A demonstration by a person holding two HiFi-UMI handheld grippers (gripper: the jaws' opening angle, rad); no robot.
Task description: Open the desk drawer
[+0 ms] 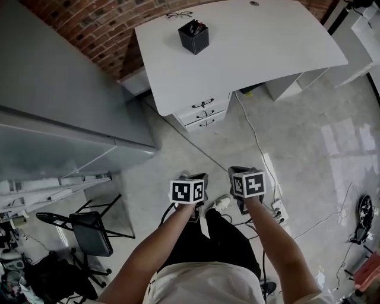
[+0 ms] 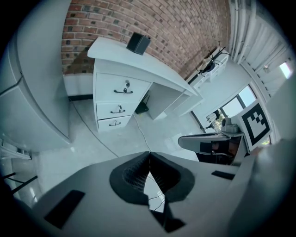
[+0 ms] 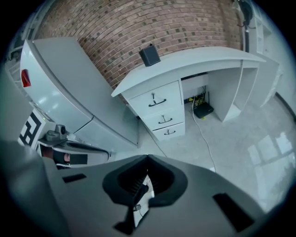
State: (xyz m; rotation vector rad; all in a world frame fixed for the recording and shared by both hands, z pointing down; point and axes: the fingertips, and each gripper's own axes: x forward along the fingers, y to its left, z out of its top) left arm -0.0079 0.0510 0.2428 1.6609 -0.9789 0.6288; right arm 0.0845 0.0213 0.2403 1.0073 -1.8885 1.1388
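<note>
A white desk (image 1: 249,53) stands ahead against the brick wall, with a stack of three drawers (image 1: 205,111) under its left end. Each drawer has a dark handle; the top one (image 2: 123,88) (image 3: 156,100) also carries a small lock, and all are closed. My left gripper (image 1: 193,177) (image 2: 149,155) and right gripper (image 1: 240,172) (image 3: 147,158) hang side by side over the floor, well short of the desk, pointing down and forward. Both pairs of jaws meet at the tips with nothing between them.
A black pen holder (image 1: 193,35) and glasses (image 1: 179,15) sit on the desktop. A tall grey cabinet (image 1: 53,101) flanks the desk at left, with a folding chair (image 1: 89,231) below it. A cable (image 1: 255,136) runs across the floor to a power strip (image 1: 278,209).
</note>
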